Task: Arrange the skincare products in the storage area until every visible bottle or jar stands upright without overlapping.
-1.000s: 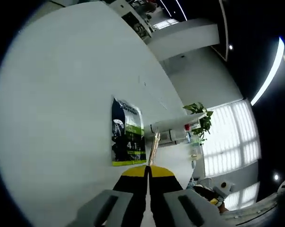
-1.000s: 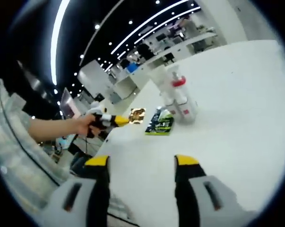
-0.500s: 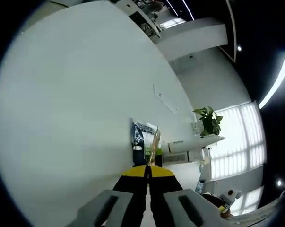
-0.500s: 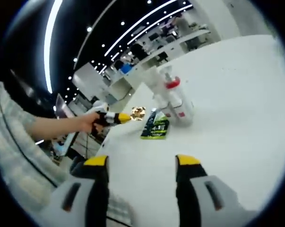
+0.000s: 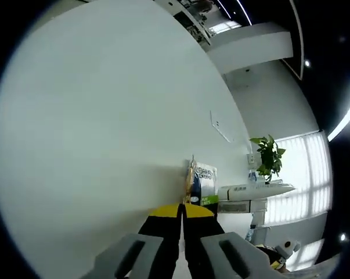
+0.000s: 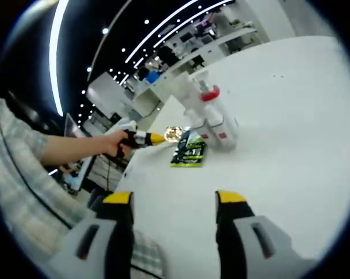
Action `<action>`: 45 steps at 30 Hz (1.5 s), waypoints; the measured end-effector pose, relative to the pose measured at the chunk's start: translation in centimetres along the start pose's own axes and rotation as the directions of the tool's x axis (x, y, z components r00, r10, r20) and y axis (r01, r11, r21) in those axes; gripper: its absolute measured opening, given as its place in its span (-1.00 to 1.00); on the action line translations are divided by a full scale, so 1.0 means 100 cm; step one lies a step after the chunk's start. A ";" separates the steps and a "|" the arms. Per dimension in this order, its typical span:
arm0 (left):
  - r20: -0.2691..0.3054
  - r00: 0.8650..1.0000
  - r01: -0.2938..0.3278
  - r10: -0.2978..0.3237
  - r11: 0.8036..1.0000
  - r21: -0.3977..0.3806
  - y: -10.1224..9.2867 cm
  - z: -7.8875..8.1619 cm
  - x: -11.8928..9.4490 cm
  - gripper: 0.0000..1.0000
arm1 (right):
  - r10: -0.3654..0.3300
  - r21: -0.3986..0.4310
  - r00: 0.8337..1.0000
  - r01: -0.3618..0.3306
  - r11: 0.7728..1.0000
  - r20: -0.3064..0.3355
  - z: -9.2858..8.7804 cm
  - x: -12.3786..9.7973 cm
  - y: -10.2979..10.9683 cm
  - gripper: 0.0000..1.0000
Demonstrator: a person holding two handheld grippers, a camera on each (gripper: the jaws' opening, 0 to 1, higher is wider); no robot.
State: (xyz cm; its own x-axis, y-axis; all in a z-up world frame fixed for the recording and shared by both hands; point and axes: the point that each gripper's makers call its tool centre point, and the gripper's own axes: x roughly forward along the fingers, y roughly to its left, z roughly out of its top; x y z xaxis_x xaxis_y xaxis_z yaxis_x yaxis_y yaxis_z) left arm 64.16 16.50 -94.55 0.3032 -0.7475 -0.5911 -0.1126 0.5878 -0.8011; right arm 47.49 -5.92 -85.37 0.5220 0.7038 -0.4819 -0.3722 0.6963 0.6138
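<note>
My left gripper (image 5: pixel 181 208) is shut on a thin gold foil sachet (image 5: pixel 190 174), seen edge-on above its yellow tips. Just behind it a black and green sachet (image 5: pixel 206 181) lies flat on the white table (image 5: pixel 93 116). To the right are white bottles (image 5: pixel 253 190). In the right gripper view a hand holds the left gripper (image 6: pixel 157 138), and the gold sachet (image 6: pixel 173 133) hangs over the near end of the black and green sachet (image 6: pixel 189 152). White bottles (image 6: pixel 218 125), one with a red cap (image 6: pixel 208 94), stand upright behind it. My right gripper (image 6: pixel 173 200) is open, with nothing between its fingers.
A person's checked sleeve (image 6: pixel 18 168) fills the left of the right gripper view. The table edge (image 6: pixel 141 168) runs close to the sachets. A potted plant (image 5: pixel 269 156) and bright windows lie beyond the bottles. Wide bare table (image 6: pixel 291 116) spreads to the right.
The left gripper has carried the gold sachet closer to the black and green sachet and the bottles. The right gripper stays open and has barely shifted.
</note>
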 end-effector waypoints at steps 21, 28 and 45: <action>-0.027 0.998 -0.060 0.060 0.998 -0.023 0.018 0.005 0.000 -1.00 | -0.013 0.027 1.000 0.013 1.000 -0.013 -0.008 0.001 -0.003 0.10; -0.033 0.993 -0.114 0.113 0.993 -0.024 0.027 0.007 -0.001 -0.97 | -0.022 0.036 1.000 0.022 0.999 -0.014 -0.009 0.000 -0.006 0.09; -0.098 0.982 -0.168 0.162 0.984 -0.059 0.029 0.001 -0.008 -0.90 | -0.022 0.037 1.000 0.022 0.999 -0.010 -0.012 -0.002 -0.003 0.09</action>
State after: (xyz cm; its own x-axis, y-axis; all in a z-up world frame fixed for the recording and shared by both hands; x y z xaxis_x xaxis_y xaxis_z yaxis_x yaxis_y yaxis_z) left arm 63.73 18.80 -96.39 0.1864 -0.6692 -0.7193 -0.2177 0.6858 -0.6945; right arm 46.58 -6.11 -86.22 0.5219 0.6899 -0.5016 -0.3322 0.7060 0.6254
